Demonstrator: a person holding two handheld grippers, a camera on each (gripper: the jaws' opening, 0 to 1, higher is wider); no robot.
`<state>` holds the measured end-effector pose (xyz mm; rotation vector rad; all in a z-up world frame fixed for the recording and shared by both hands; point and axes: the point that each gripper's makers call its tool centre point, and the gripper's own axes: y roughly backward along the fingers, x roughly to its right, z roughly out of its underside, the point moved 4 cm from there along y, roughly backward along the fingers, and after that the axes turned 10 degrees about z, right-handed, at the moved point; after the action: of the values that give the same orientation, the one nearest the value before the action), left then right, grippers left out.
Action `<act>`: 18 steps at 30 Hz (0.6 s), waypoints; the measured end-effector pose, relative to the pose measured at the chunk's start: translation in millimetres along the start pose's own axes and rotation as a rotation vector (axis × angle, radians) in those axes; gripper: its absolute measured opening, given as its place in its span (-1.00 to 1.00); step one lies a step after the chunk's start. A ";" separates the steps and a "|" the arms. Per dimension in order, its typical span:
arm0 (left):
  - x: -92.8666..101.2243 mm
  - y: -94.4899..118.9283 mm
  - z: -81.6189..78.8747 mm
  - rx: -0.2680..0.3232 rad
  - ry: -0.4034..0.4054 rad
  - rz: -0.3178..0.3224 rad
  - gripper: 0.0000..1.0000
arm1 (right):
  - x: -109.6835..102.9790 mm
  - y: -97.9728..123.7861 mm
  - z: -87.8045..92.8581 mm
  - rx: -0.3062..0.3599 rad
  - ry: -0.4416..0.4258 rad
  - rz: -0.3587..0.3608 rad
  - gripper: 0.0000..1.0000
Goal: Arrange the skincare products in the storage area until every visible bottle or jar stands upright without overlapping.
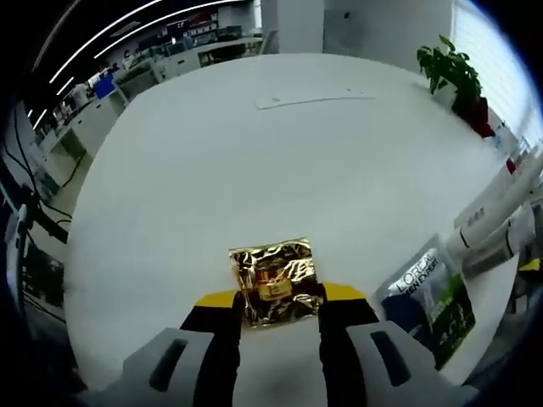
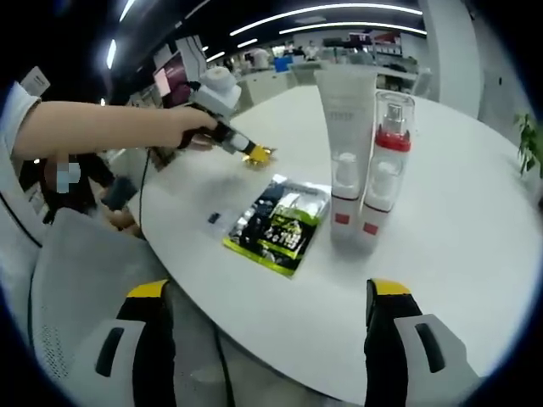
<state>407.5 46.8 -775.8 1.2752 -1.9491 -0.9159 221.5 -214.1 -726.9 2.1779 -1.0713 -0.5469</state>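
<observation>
Between left claw (image 1: pixel 280 309) jaws, crumpled gold sachet (image 1: pixel 273 280)

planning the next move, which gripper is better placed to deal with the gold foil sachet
Left. Its gripper already has the gold foil sachet between its jaws on the white table. The right gripper is open, back at the table edge, facing the two upright bottles.

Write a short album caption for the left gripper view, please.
Hand-held gripper closing its yellow-tipped jaws around a crinkled gold sachet on a round white table.
</observation>
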 end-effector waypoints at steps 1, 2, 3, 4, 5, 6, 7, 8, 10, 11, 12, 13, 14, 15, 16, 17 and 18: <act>2.9 1.6 2.0 0.004 -0.003 0.010 -0.34 | 0.1 0.6 0.1 0.002 -0.001 0.000 0.86; 5.1 2.6 3.5 0.006 -0.004 0.018 -0.35 | 0.2 0.8 -0.1 0.003 0.000 0.000 0.86; 7.2 4.0 4.8 0.007 -0.009 0.025 -0.35 | -0.1 0.5 -0.4 0.004 0.001 0.000 0.86; 10.7 7.5 7.1 0.014 -0.017 0.028 -0.35 | -0.5 0.4 -0.6 0.004 0.004 0.000 0.85; 15.0 10.9 9.7 0.019 -0.026 0.037 -0.35 | -0.9 0.5 -0.5 0.004 0.005 -0.001 0.85; 16.9 12.3 11.0 0.020 -0.028 0.040 -0.35 | -1.4 0.5 -0.5 0.004 0.007 -0.003 0.85; 21.1 15.5 14.4 0.025 -0.029 0.050 -0.35 | -1.0 0.1 -0.4 0.004 0.009 -0.003 0.85; 19.2 14.0 15.3 0.030 -0.030 0.057 -0.35 | -0.9 0.0 -0.2 0.004 0.011 -0.003 0.85; 25.2 20.5 21.3 0.040 -0.035 0.063 -0.35 | -2.0 0.7 -1.1 0.006 0.011 -0.005 0.84; 30.3 23.6 25.0 0.043 -0.043 0.077 -0.35 | -2.0 0.2 -1.1 0.008 0.012 -0.006 0.84; 33.4 25.4 27.7 0.044 -0.048 0.079 -0.36 | -2.0 0.0 -1.2 0.008 0.013 -0.006 0.83; 36.4 27.4 30.2 0.045 -0.058 0.084 -0.36 | -2.4 1.3 -1.7 0.010 0.012 -0.006 0.82; 39.7 31.0 34.7 0.045 -0.073 0.090 -0.36 | -2.6 1.6 -2.1 0.012 0.011 -0.007 0.82; 42.2 33.5 37.4 0.046 -0.079 0.095 -0.36 | -3.1 1.0 -2.7 0.014 0.009 -0.009 0.81; 47.5 35.0 41.3 0.050 -0.081 0.103 -0.36 | -3.1 1.0 -2.8 0.014 0.008 -0.010 0.80; 50.8 36.7 43.5 0.052 -0.085 0.111 -0.36 | -2.4 1.6 -2.8 0.015 0.007 -0.010 0.80; 51.0 38.8 45.6 0.053 -0.092 0.117 -0.36 | -2.1 1.9 -2.9 0.015 0.008 -0.010 0.79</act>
<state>334.6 20.1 -763.1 1.1525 -2.1085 -0.8841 221.0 -212.2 -723.3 2.1977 -1.0645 -0.5352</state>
